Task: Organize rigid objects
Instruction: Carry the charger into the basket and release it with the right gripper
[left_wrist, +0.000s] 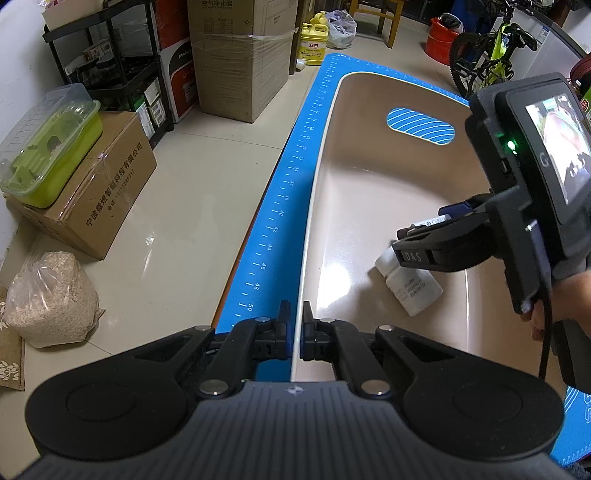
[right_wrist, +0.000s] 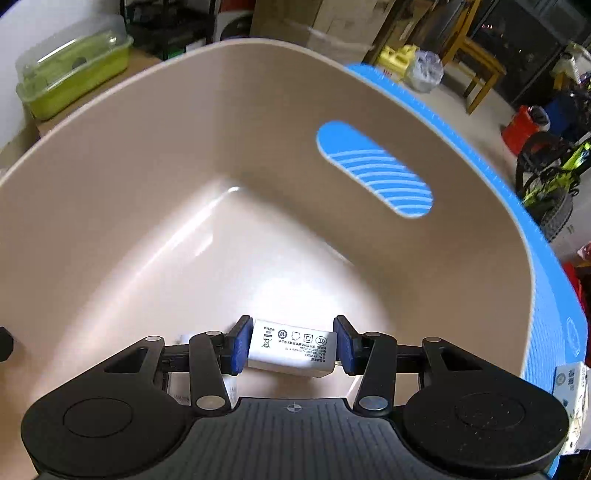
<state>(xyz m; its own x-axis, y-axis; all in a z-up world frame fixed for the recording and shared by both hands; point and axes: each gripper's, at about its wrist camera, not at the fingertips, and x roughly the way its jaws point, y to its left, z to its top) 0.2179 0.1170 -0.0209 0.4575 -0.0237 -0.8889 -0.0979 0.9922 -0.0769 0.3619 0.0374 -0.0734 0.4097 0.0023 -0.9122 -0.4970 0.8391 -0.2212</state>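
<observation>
Closest to the left wrist camera, the left claw (left_wrist: 295, 334) has its blue pads pressed on the near left rim of the beige bin (left_wrist: 334, 184), one pad outside the wall and one inside. That bin sits on a blue mat (left_wrist: 284, 199) printed with a ruler scale, and the mat covers the desk. An oval handle slot (left_wrist: 420, 127) opens in the bin's far wall, with the mat's stripes showing through it.

Inside the bin, the right claw (right_wrist: 292, 345) pinches a white charger (right_wrist: 293, 349) between its blue pads. The charger's long axis runs crosswise from pad to pad, roughly level, and its printed label face points up toward the camera. In the left view this claw points steeply down, over the right part of the bin floor. A hand (left_wrist: 561, 306) grips its handle at the right edge.

Just below that claw, a white bottle (left_wrist: 412, 286) lies on its side on the bin floor. Its cap end points far and left, and its base points near and right.

Left of the desk on the floor stand cardboard boxes (left_wrist: 92, 206), a green lidded tray (left_wrist: 48, 147) on one of them, and a bag of grain (left_wrist: 51, 299). A bicycle (left_wrist: 487, 59) stands at the far right.
</observation>
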